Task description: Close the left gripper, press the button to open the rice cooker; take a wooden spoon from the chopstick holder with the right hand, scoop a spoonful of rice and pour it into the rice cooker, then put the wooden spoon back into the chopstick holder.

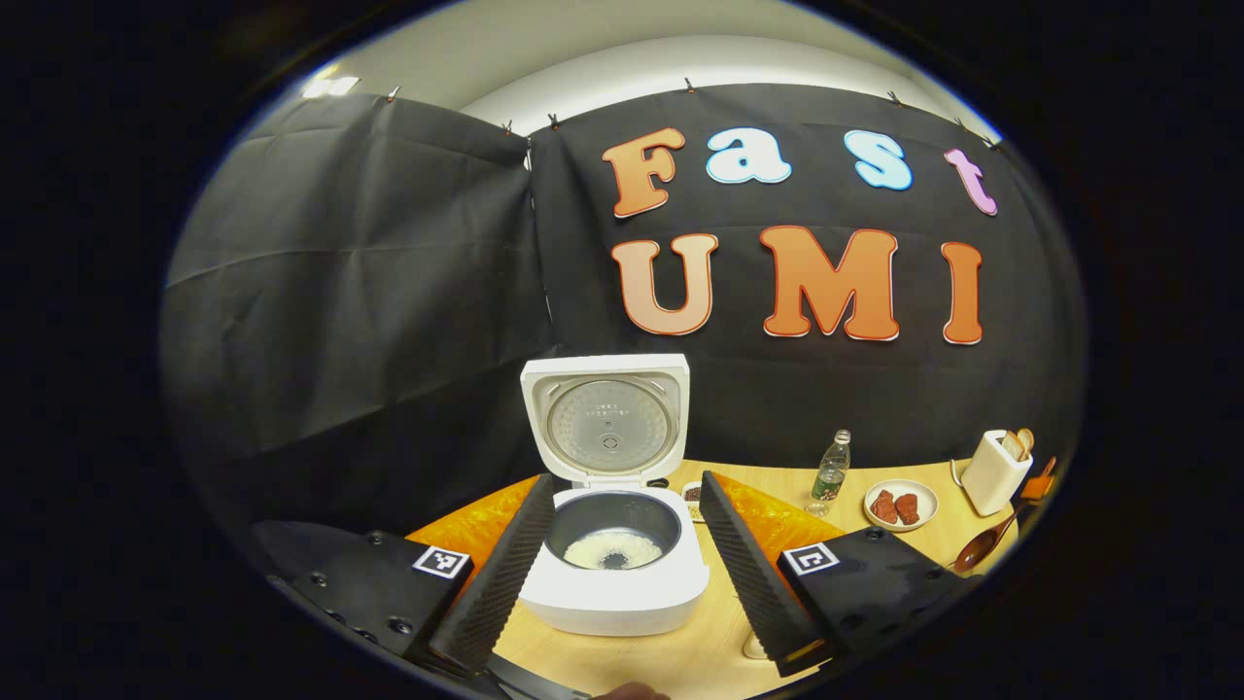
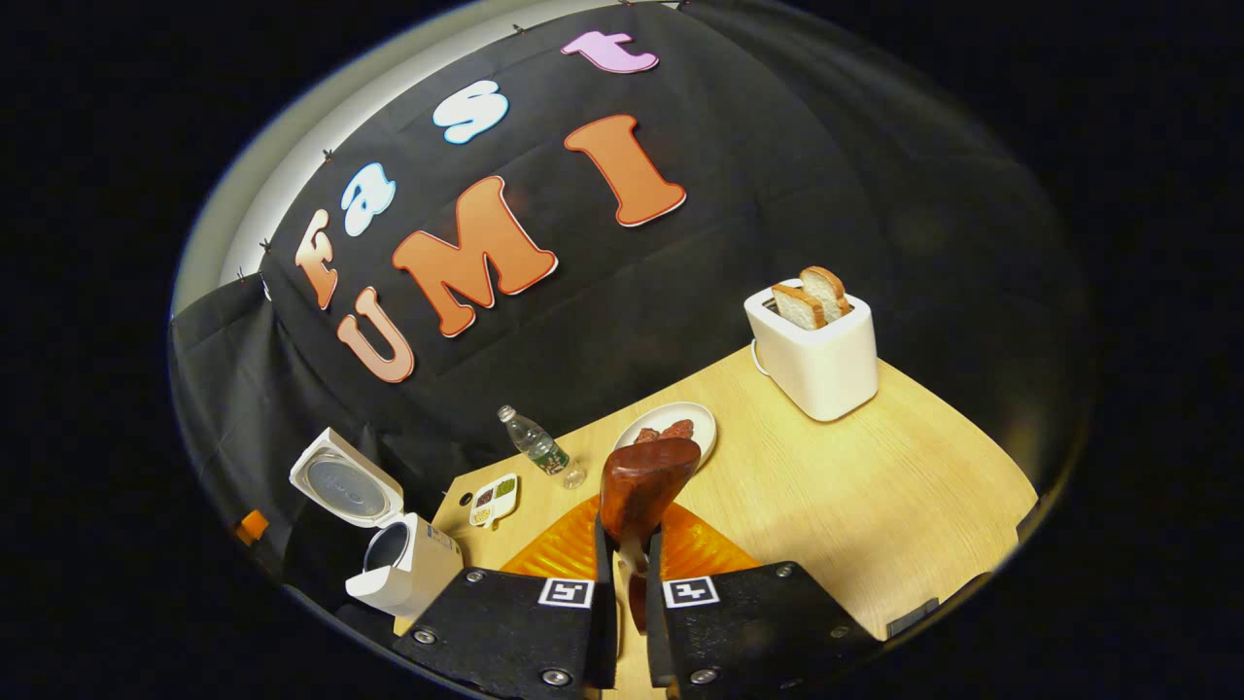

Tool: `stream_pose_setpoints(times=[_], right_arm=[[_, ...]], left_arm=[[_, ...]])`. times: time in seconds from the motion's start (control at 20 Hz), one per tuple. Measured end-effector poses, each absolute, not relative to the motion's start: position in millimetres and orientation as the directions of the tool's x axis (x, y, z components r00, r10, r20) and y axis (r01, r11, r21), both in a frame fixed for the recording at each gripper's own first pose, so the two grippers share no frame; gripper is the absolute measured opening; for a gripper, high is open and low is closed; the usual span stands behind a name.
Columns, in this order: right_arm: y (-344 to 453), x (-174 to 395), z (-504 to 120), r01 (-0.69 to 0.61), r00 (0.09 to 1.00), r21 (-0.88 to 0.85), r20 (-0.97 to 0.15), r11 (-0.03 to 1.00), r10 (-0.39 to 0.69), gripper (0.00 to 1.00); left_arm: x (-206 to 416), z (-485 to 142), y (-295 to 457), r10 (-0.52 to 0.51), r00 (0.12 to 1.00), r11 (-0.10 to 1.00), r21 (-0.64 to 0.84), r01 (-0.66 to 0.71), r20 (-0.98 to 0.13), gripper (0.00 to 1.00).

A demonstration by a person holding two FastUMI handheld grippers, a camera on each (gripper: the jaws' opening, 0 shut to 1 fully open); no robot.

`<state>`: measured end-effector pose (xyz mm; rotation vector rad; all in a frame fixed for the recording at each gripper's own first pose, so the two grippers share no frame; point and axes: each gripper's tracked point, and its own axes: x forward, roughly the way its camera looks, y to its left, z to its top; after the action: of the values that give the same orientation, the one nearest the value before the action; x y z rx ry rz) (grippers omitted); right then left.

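Observation:
The white rice cooker (image 1: 622,593) stands open on the wooden table, its lid (image 1: 607,418) upright and a thin layer of rice (image 1: 612,552) in the pot. My left gripper (image 1: 627,481) is open wide, one finger on each side of the cooker and just in front of it. My right gripper (image 2: 627,549) is shut on the handle of the dark wooden spoon (image 2: 646,486), whose bowl sticks out ahead above the table. Far to the right in the left gripper view, the spoon (image 1: 977,549) appears again. The cooker (image 2: 398,569) lies low on the left of the right gripper view.
A water bottle (image 1: 831,472), a plate with red pieces (image 1: 899,506) and a white toaster holding bread slices (image 1: 993,472) stand along the back right of the table. A small divided dish (image 2: 493,498) sits beside the cooker. Bare tabletop (image 2: 875,506) lies ahead of the spoon.

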<state>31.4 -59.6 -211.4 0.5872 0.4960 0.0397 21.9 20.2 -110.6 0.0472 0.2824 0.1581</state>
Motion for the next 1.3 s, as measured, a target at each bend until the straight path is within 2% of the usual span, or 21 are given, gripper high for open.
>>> stream_pose_setpoints(times=[0.15, 0.3, 0.6, 0.7, 0.75, 0.8, 0.9, 0.95, 1.0, 1.1, 1.15, 1.2, 1.3], right_arm=[[-73.0, 28.2, -243.4, 0.135, 0.866, 0.51, -0.476, 0.849, 0.149, 0.12], [-71.3, 27.0, -268.1, 0.165, 0.846, 0.544, -0.507, 0.823, 0.165, 0.12], [-61.5, 18.6, -303.0, 0.199, 0.816, 0.534, -0.555, 0.822, 0.163, 0.15], [-60.7, 11.4, -314.4, 0.235, 0.777, 0.519, -0.608, 0.822, 0.162, 0.18], [-59.6, 11.6, -313.7, 0.251, 0.774, 0.529, -0.613, 0.81, 0.16, 0.15], [-61.1, 9.8, -310.4, 0.264, 0.768, 0.527, -0.621, 0.808, 0.154, 0.21], [-66.8, 6.9, -304.6, 0.283, 0.767, 0.498, -0.63, 0.82, 0.117, 0.23], [-69.7, 6.1, -298.7, 0.295, 0.769, 0.479, -0.632, 0.827, 0.092, 0.28], [-71.9, 2.2, -292.1, 0.309, 0.767, 0.463, -0.638, 0.831, 0.07, 0.21], [-73.5, -3.6, -277.1, 0.332, 0.766, 0.438, -0.642, 0.835, 0.032, 0.58], [-74.7, -6.0, -268.9, 0.342, 0.771, 0.417, -0.637, 0.842, 0.002, 0.61], [-73.8, -10.6, -263.2, 0.352, 0.771, 0.393, -0.636, 0.849, -0.025, 0.76], [-71.9, -19.3, -241.7, 0.37, 0.783, 0.363, -0.617, 0.855, -0.077, 0.84]], left_arm=[[30.8, -100.0, 28.3, 0.193, 0.944, 0.981, 0.075, -0.179, -0.269, 0.99], [53.7, -93.0, 32.5, 0.148, 0.944, 0.989, 0.033, -0.145, -0.295, 1.0], [113.1, -53.7, 90.4, 0.189, 0.942, 0.981, 0.008, -0.194, -0.277, 0.99], [137.7, -47.7, 99.8, 0.175, 0.946, 0.983, -0.013, -0.185, -0.272, 0.99], [151.9, -45.6, 104.3, 0.167, 0.947, 0.983, -0.03, -0.182, -0.274, 0.98], [164.7, -41.9, 105.3, 0.152, 0.949, 0.984, -0.046, -0.171, -0.276, 0.98], [191.8, -35.7, 106.3, 0.118, 0.956, 0.99, -0.048, -0.136, -0.269, 0.99], [209.0, -35.8, 108.2, 0.105, 0.954, 0.991, -0.053, -0.125, -0.279, 0.98], [224.3, -39.9, 107.7, 0.073, 0.947, 0.992, -0.077, -0.102, -0.312, 0.98], [254.2, -45.6, 115.2, 0.046, 0.936, 0.991, -0.101, -0.086, -0.35, 0.98], [272.0, -52.8, 122.1, 0.041, 0.929, 0.992, -0.096, -0.082, -0.367, 0.98], [287.5, -58.8, 126.6, 0.041, 0.922, 0.993, -0.083, -0.079, -0.385, 0.98], [314.1, -75.9, 137.7, 0.07, 0.905, 0.996, -0.023, -0.088, -0.42, 0.98]])
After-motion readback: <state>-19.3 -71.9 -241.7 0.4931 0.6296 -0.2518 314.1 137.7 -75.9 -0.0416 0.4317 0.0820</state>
